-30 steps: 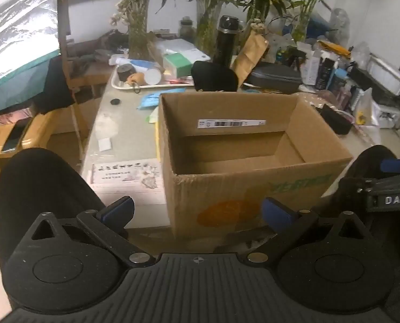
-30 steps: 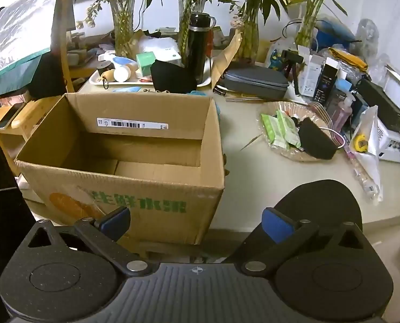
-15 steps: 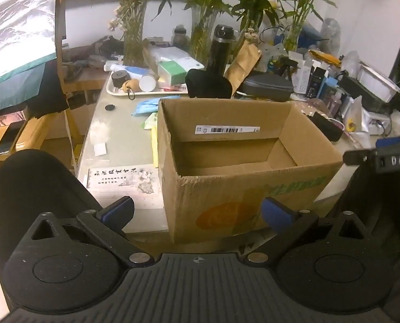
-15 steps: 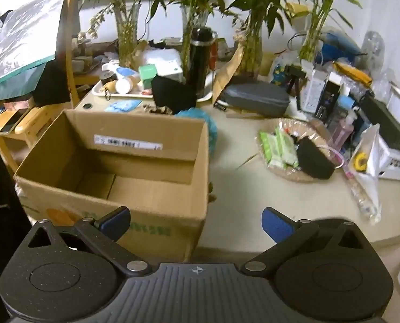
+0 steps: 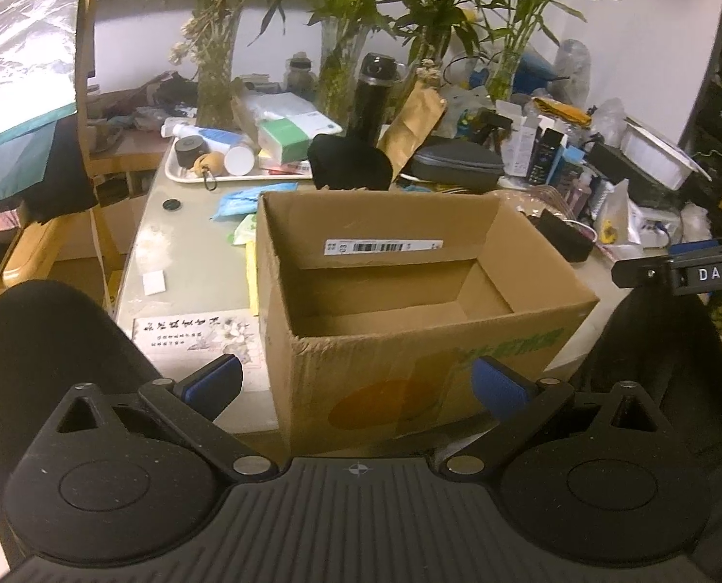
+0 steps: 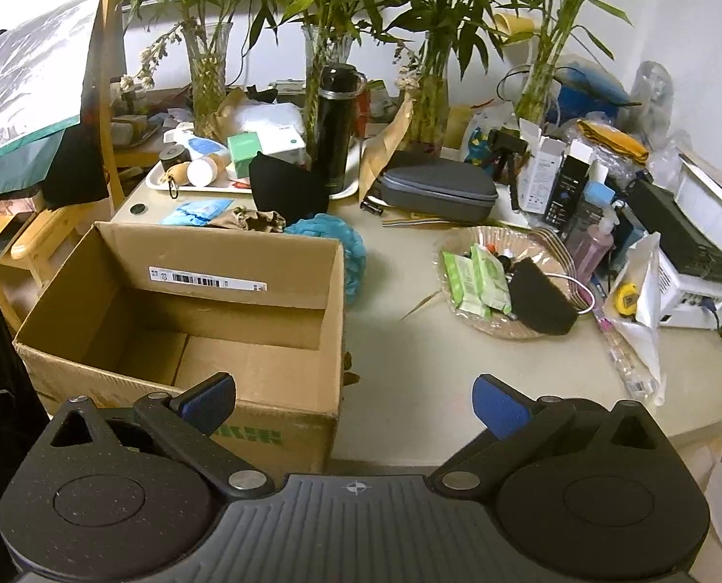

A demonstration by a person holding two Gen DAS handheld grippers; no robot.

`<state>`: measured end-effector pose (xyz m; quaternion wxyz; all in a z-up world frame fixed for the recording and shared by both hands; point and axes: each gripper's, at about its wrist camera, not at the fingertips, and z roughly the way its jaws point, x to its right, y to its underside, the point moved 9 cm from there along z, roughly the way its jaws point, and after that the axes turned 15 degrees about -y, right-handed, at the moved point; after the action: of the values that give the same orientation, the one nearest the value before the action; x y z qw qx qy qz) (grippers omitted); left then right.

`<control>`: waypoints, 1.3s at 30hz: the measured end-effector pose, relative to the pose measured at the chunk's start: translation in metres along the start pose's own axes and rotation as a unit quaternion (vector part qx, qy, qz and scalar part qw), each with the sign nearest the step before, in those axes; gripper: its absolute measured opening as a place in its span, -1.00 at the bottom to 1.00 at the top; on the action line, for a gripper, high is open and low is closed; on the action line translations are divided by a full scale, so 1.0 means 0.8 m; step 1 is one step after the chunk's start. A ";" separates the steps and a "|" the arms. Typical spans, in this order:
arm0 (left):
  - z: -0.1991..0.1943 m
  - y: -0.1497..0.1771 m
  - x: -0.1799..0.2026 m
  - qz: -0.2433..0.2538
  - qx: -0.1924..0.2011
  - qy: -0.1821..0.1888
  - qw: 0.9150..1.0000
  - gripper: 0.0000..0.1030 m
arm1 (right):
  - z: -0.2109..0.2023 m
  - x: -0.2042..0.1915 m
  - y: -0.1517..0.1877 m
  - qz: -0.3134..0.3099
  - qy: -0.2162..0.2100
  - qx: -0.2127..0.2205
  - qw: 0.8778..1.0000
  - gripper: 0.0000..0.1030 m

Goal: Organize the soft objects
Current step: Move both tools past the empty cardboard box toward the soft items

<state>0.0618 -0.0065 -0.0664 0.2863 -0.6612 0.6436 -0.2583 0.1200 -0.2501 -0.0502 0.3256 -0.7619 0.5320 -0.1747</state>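
The left gripper point(image 5: 356, 384) and right gripper point(image 6: 353, 401) have fingers apart, holding nothing. The box point(image 6: 186, 311) sits open on the counter point(image 6: 409, 340), half hiding the blue sponge point(image 6: 346, 248) behind it.

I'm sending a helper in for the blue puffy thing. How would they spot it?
Find the open cardboard box on the table. Right behind its far right corner lies the blue bath pouf, a fluffy ball of turquoise mesh. The black cap and the crumpled brown bag beside it are neither blue nor netted.
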 end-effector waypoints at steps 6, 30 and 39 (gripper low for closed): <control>0.001 -0.002 0.003 0.002 0.000 0.003 1.000 1.00 | -0.003 0.002 0.002 -0.005 0.003 0.000 1.000 1.00; 0.012 -0.017 0.008 0.005 -0.011 0.008 1.000 1.00 | 0.018 0.007 -0.001 0.003 -0.012 -0.010 1.000 1.00; 0.028 -0.044 0.006 0.011 -0.018 -0.003 1.000 1.00 | 0.033 -0.009 -0.030 -0.005 -0.096 -0.006 0.995 1.00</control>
<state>0.1027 -0.0099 -0.0571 0.2788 -0.6602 0.6543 -0.2416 0.1504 -0.2302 -0.0521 0.3702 -0.7793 0.4957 -0.0992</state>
